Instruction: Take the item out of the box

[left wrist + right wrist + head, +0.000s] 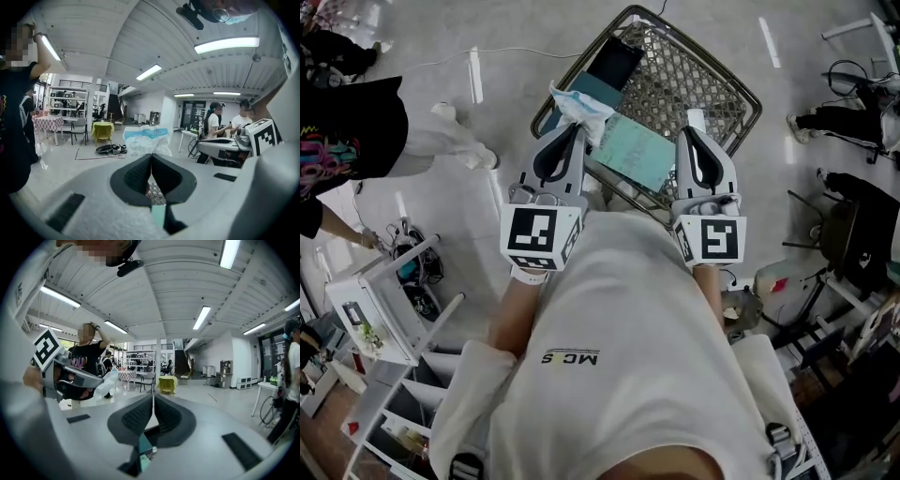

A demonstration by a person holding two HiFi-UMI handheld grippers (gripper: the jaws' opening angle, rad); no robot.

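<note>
Left claw (151,157) pinching plastic packet (145,138) over wire basket (703,80); hold firm, lift straight clear of it. Right claw (153,399) pressed together, probably empty.

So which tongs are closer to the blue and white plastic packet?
Left. The left tongs pinch the packet at their tips; the right tongs sit apart from it, on the far side of the teal box.
</note>
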